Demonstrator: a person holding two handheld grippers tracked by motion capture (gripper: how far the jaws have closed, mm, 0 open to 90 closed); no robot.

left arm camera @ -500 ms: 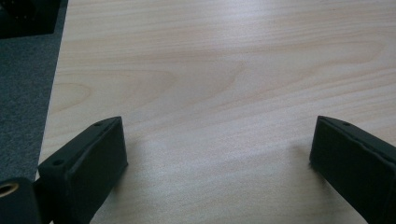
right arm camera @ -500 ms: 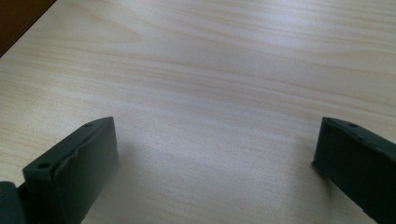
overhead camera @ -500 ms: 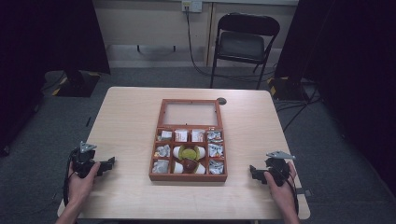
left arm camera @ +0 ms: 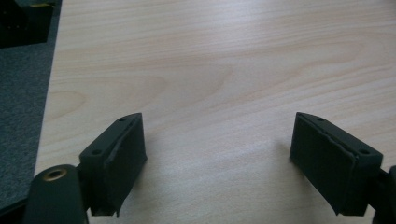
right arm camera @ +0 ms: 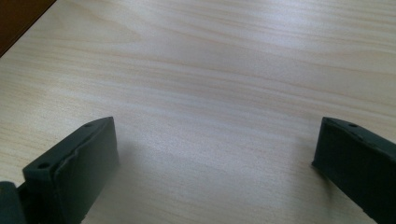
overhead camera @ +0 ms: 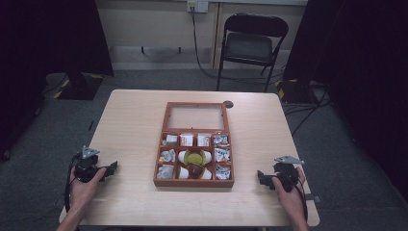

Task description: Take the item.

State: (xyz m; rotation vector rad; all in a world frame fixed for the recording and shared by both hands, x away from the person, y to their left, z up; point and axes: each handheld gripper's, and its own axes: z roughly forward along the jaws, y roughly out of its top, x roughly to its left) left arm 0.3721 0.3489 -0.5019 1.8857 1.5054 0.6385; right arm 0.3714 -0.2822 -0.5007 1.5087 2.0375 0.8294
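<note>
we rest at the start: our left gripper point(overhead camera: 111, 168) and right gripper point(overhead camera: 260, 177), jaws spread and empty, sit near the table's point(overhead camera: 130, 120) near corners. the open brown wooden compartment box point(overhead camera: 194, 182) lies mid-table; next, we'd reach inward.

Open wooden compartment box point(overhead camera: 194, 182), seemingly packets inside.

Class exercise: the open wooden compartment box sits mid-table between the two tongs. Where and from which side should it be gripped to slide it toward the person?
Probably the near wall of the brown wooden compartment box, taken from above. It is a thin upright rim with bare table in front, so open jaws could straddle it. The glass-paned lid lies back flat, leaving the top free. The left tongs and right tongs are both open.
</note>
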